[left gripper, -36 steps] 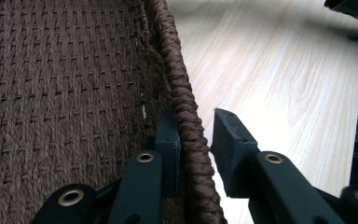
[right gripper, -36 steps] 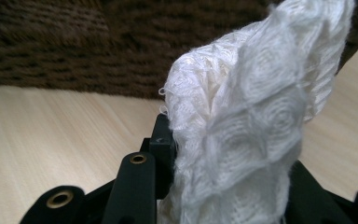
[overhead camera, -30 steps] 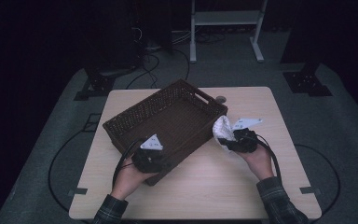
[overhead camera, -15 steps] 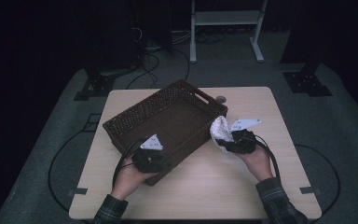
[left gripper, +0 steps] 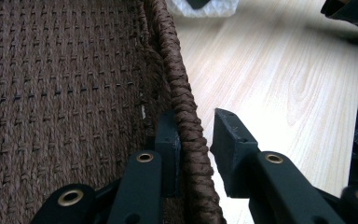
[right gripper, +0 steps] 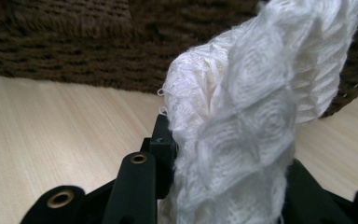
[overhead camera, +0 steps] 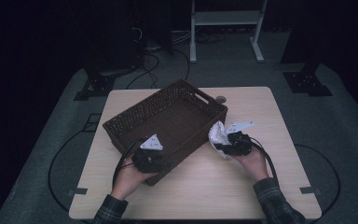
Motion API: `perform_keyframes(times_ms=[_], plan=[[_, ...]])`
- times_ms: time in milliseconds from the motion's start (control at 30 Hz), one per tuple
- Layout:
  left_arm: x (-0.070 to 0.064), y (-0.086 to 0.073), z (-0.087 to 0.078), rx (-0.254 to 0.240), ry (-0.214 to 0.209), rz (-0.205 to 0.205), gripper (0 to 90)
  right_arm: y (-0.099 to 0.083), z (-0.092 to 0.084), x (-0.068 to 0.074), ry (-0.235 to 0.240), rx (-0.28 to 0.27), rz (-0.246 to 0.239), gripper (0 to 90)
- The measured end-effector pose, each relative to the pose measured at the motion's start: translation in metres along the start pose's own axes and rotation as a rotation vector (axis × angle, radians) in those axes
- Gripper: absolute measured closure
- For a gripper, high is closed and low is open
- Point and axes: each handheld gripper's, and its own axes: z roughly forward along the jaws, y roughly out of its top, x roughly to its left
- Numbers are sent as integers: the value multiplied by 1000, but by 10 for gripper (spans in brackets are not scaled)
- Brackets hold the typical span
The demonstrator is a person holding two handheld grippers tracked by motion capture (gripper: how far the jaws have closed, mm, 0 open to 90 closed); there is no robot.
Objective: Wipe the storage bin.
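Observation:
A brown woven basket (overhead camera: 158,103) stands askew on the wooden table (overhead camera: 214,186). My left gripper (overhead camera: 157,161) is at its near corner. In the left gripper view its jaws straddle the braided rim (left gripper: 177,79), one inside and one outside, and the left gripper (left gripper: 196,126) is shut on it. My right gripper (overhead camera: 224,144) is beside the basket's right corner, shut on a white knitted cloth (overhead camera: 217,135). In the right gripper view the bunched cloth (right gripper: 251,116) rises from between the jaws of the right gripper (right gripper: 223,154) and hides the right jaw; the basket wall (right gripper: 98,46) is just behind.
A small round grommet (overhead camera: 220,99) sits in the tabletop behind the basket. A white metal stand (overhead camera: 223,18) and loose cables (overhead camera: 154,46) are on the floor beyond the table. Bare wood lies in front of and to the right of the basket.
My right gripper has sunk a little toward the table with the cloth in it. The left gripper and the basket have kept still.

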Motion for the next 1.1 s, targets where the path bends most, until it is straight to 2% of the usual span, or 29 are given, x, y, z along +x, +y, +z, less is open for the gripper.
perform_keyframes(times_ms=[300, 433, 667, 1100], plan=[[0, 0, 0, 0, -1, 0, 709, -8, 17, -3, 22, 66, 12, 663], [0, 0, 0, -1, -2, -1, 709, -8, 17, 0, 17, 71, 0, 663], [0, 0, 0, -1, -2, -3, 709, -2, 3, 7, 11, 36, -26, 663], [0, 0, 0, -1, -4, -4, 709, 13, -25, 18, 3, -64, -64, 663]])
